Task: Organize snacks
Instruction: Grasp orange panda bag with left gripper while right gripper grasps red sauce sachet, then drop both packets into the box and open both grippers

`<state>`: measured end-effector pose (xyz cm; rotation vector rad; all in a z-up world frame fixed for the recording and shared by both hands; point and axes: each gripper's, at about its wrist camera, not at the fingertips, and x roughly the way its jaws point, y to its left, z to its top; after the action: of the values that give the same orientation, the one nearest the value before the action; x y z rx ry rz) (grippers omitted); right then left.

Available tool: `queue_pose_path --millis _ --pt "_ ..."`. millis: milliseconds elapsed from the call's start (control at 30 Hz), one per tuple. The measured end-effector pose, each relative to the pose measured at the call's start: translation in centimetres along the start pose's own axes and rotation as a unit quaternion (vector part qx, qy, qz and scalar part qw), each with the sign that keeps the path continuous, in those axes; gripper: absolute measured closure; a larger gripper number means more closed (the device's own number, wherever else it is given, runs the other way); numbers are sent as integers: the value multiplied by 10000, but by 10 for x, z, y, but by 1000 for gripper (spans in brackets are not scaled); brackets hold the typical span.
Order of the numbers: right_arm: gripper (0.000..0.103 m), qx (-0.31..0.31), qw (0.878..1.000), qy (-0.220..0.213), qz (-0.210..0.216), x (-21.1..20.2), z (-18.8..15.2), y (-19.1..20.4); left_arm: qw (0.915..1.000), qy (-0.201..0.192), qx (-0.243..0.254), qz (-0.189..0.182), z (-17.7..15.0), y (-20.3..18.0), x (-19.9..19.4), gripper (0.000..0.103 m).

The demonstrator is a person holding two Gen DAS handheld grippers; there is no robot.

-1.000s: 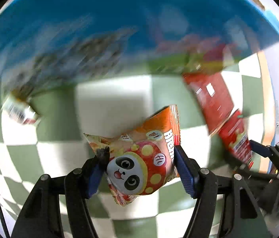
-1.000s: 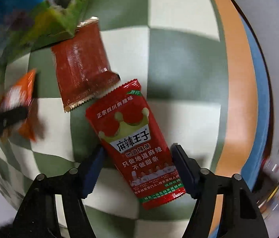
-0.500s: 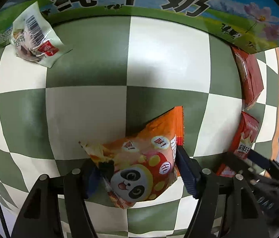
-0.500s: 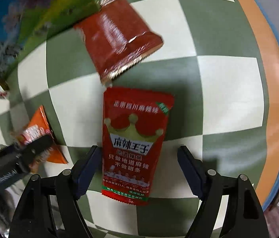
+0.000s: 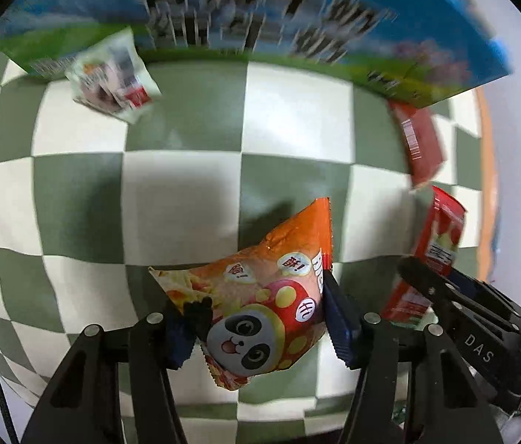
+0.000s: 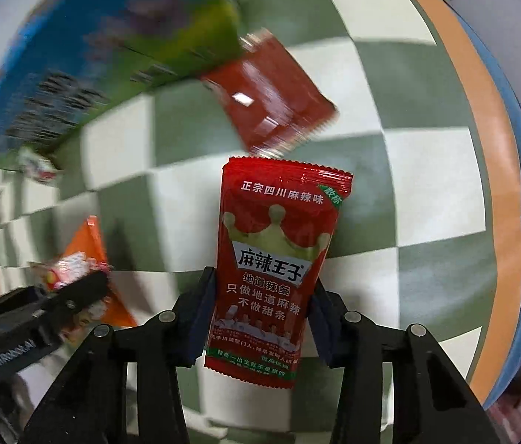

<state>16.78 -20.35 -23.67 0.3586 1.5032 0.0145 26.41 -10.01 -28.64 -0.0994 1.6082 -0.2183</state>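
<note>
My left gripper (image 5: 256, 318) is shut on an orange panda snack bag (image 5: 260, 296) and holds it above the checkered cloth. My right gripper (image 6: 256, 318) is shut on a red spicy-strip packet (image 6: 279, 259) and has it lifted off the cloth. In the left wrist view the right gripper and its red packet (image 5: 434, 251) are at the right. In the right wrist view the left gripper with the orange bag (image 6: 83, 273) is at the left.
A blue and green milk carton box (image 5: 260, 26) stands at the back on the green and white checkered cloth (image 5: 179, 199). A white wrapped snack (image 5: 112, 77) lies at its left foot. A dark red packet (image 6: 271, 96) lies by its right end. An orange table rim (image 6: 497, 148) runs on the right.
My right gripper has closed on the red packet and raised it from the cloth. My left gripper still holds the orange bag, and both views have shifted a little.
</note>
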Motion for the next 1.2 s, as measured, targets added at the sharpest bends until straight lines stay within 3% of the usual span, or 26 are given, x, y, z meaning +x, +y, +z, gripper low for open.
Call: queue_pose_path --millis 100,267,400,500,733,867,900,933,1000,1033,1100,1200 --pt "54 -220 9990 -178 355 -34 9 22 9993 -220 -1 -289 2 -2 -37 47" --pt "55 -593 9931 -642 787 -94 62 50 9955 -720 25 -621 31 -1 -101 47" --pt "54 -877 9892 -1044 537 -126 112 73 9919 -1160 63 -506 75 6 -144 47" --pt "54 -1065 9873 -1171 128 -133 170 77 9903 -1357 132 -281 111 17 -166 47" --pt "54 -1218 9878 -788 -562 -95 245 86 9919 -1222 96 332 189 47 -170 47" --pt "53 -1077 9907 -603 -565 -77 263 82 9928 -944 -51 732 230 62 -141 46" --pt "45 -1023 9913 -590 -576 -74 263 81 9935 -848 -49 762 239 66 -130 45" --pt "27 -959 9920 -563 -595 -69 267 80 9939 -753 -51 809 244 68 -122 44" --pt "11 -890 9929 -540 -582 -60 269 78 9936 -694 -98 891 255 76 -113 34" --pt "11 -889 9929 -496 -610 -56 270 78 9934 -719 -109 886 257 79 -109 31" --pt "10 -849 9936 -422 -622 -51 269 77 9923 -778 -143 958 262 85 -102 13" --pt "8 -853 9934 -384 -656 -45 267 77 9918 -842 -204 939 264 90 -98 13"
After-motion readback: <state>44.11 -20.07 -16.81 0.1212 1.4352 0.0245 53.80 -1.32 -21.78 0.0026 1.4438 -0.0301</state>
